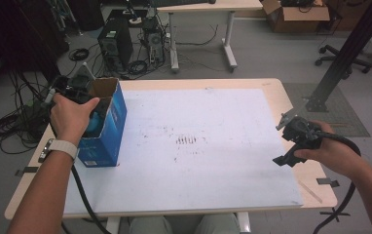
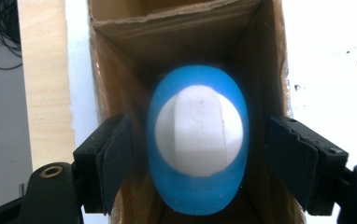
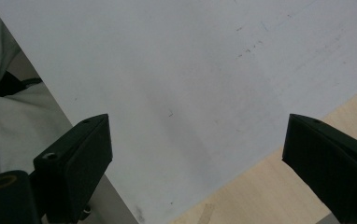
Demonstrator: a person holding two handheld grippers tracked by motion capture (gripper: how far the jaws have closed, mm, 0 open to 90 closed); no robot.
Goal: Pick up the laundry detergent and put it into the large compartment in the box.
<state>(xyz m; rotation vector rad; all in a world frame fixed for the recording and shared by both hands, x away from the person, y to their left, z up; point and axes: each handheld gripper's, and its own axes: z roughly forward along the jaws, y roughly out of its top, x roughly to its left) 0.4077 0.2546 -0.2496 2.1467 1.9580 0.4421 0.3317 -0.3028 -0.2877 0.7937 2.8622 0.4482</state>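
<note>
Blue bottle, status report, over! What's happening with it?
Left gripper open, jaws either side of the bottle, not touching. Bottle sits in the box. Right gripper open, empty. Nothing in the way.

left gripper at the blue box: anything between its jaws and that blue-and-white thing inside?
Nothing visible. In the left gripper view the blue-and-white object sits inside the open cardboard box, between the left gripper pads, with a small gap on each side. The box walls flank the jaws closely but don't cross in front.

Blue-and-white bottle [image 2: 198, 149] inside open blue box [image 1: 107, 131]
</note>
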